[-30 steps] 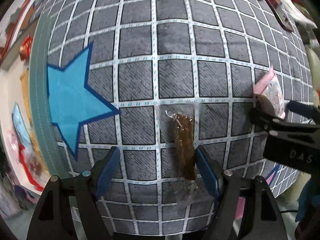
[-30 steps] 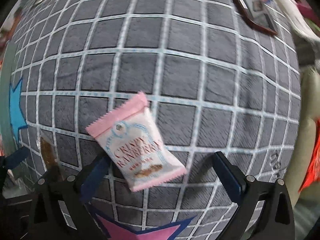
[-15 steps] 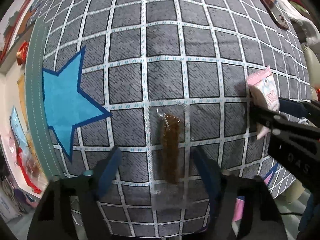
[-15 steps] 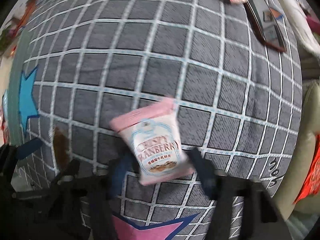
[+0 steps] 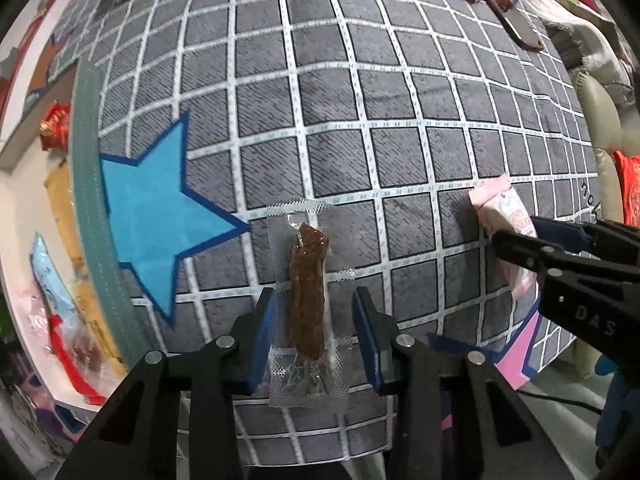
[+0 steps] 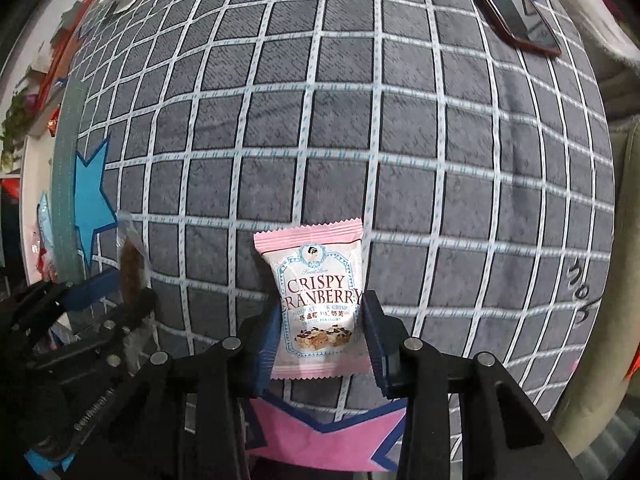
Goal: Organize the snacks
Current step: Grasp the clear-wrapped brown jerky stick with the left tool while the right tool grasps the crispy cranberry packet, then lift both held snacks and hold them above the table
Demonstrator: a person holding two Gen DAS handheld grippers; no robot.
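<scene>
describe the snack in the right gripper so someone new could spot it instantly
Start from the grey grid-patterned cushion and go to its near edge, just above the pink star. There the right gripper pinches a small pink packet, upright. It alone reads "Crispy Cranberry"; the neighbouring clear-wrapped brown stick has no such label.

Open grid-patterned mat point(image 6: 400, 128) stretches ahead of both grippers; only dark glasses point(image 6: 516, 8) and wrappers crowd its far edge.
</scene>
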